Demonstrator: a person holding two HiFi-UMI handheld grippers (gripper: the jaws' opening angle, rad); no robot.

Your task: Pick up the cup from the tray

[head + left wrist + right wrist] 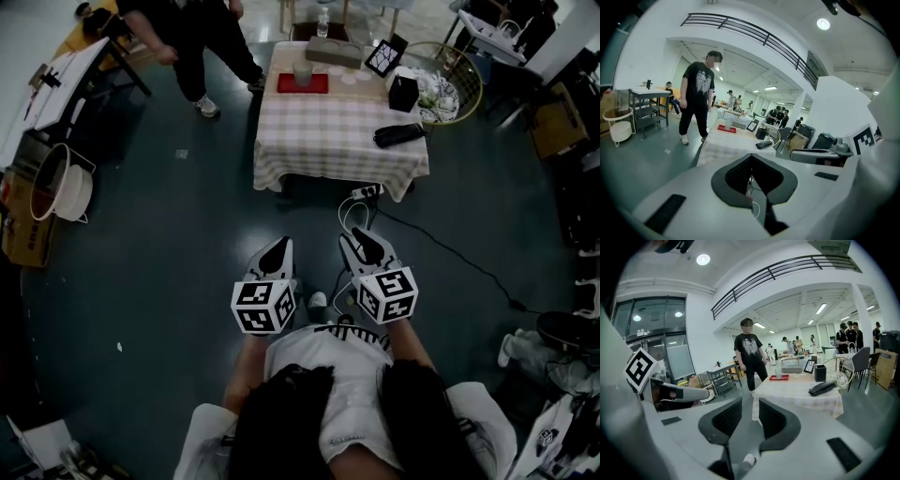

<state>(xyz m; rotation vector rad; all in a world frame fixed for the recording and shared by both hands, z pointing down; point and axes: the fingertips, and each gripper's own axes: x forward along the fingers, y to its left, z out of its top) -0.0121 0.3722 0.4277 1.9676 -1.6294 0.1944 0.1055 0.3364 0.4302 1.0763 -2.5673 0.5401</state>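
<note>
Head view puts the cup (302,72) upright on the red tray (322,84), which lies along the far edge of the checked counter (328,131). A grey box (333,52) stands just behind the tray. On the right side of the counter are a framed picture (384,57), a black box (403,93) and a wire basket (448,82). A black pouch (399,134) lies near the right front corner. The cup stands alone on its tray with bare cloth in front of it, so I judge that a straight reach from the near side would meet nothing. A person in dark clothes (197,37) stands by the far left corner, close enough to matter.

Both tongs are well short of the counter, with open floor and a trailing cable (441,248) between. They are held side by side close to the body and point toward the counter. That suits walking up rather than reaching.

The left tongs (277,253) have their pads together and hold nothing. The right tongs (367,247) are parted a little, with only the floor showing through the gap. They look like the pair meant for the cup, though that gap seems too narrow for it yet.

The task has hardly begun: the cup is untouched, and the approach comes first.
</note>
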